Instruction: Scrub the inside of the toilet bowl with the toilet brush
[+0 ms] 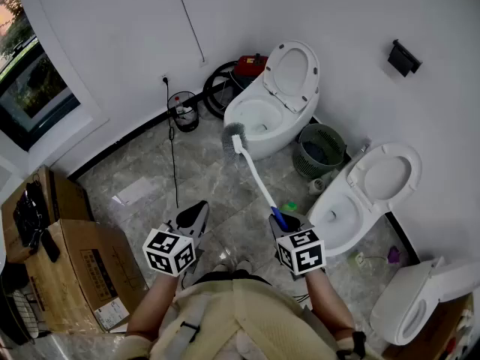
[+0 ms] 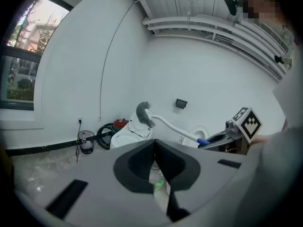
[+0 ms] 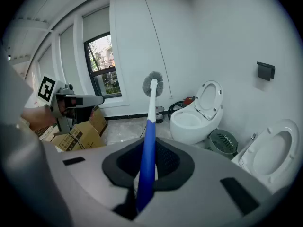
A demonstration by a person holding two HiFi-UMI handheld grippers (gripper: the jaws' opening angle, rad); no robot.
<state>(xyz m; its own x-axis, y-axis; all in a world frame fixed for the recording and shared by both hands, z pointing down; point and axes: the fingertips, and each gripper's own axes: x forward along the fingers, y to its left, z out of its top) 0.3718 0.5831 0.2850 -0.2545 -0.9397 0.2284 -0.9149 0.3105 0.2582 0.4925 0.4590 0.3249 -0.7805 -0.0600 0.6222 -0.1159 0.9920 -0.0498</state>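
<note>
Brush (image 1: 255, 175) held out ahead of the right gripper (image 1: 283, 220), its head not yet in a bowl.
The blue handle (image 3: 147, 164) is pinched between the right fingers, and the bristle head is carried well beyond the fingertips, seemingly just short of the far bowl (image 1: 253, 116). The left gripper (image 1: 194, 214) is pressed together on nothing, with only floor seen past its fingertips. For a good scrub, the head should be lowered over the rim before it is swept, and the handle should be kept firmly clamped so it is not twisted in the pads. Which toilet is meant cannot be told, since a second toilet (image 1: 352, 205) lies just right of the right fingers. The far bowl's lower inside is hidden.
</note>
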